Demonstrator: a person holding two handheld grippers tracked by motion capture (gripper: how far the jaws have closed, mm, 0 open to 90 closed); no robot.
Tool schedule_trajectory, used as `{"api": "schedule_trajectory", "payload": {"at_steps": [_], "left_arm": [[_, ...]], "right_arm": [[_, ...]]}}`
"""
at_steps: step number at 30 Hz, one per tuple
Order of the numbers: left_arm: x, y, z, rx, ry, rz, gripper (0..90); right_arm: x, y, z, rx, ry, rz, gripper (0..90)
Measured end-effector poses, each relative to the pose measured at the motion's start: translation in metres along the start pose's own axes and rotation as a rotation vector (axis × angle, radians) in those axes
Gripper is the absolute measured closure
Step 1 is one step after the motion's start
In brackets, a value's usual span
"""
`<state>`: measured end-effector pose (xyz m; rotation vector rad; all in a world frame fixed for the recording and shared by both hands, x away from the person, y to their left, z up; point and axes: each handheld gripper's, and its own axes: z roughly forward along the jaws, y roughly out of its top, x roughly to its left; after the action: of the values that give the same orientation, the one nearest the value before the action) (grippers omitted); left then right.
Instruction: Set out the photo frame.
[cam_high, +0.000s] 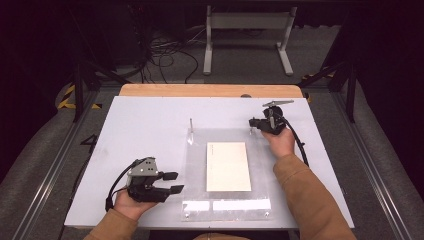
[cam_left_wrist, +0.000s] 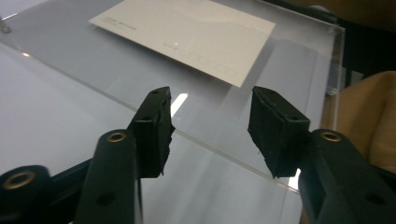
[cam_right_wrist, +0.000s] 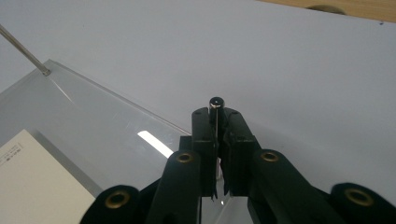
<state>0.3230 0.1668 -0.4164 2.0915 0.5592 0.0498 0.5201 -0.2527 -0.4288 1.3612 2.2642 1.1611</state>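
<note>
- A thin metal pin (cam_right_wrist: 215, 135) with a dark round head stands upright at the far right corner of a clear acrylic plate (cam_high: 197, 165), clamped between two black jaws.
- The clear acrylic plate lies flat on the white table top; its edges catch the light.
- A cream card (cam_high: 228, 166) with small print along one edge lies flat on the middle of the plate, lengthwise front to back.

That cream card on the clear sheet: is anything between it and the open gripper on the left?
Nothing visible. The left gripper hovers with jaws apart at the near edge of the clear sheet, and the card lies flat beyond with bare sheet between. The right gripper is off at the far corner, shut on an upright pin.
</note>
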Motion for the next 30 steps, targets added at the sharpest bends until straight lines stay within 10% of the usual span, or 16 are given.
{"api": "schedule_trajectory", "payload": {"at_steps": [14, 30], "left_arm": [[-0.023, 0.004, 0.006, 0.004, -0.108, 0.12, 24.6], [-0.048, 0.003, 0.023, 0.063, -0.101, 0.249, 8.4]], "right_arm": [[-0.003, 0.007, 0.002, 0.043, 0.01, 0.053, 84.8], [-0.004, 0.007, 0.003, 0.052, 0.013, 0.067, 84.5]]}}
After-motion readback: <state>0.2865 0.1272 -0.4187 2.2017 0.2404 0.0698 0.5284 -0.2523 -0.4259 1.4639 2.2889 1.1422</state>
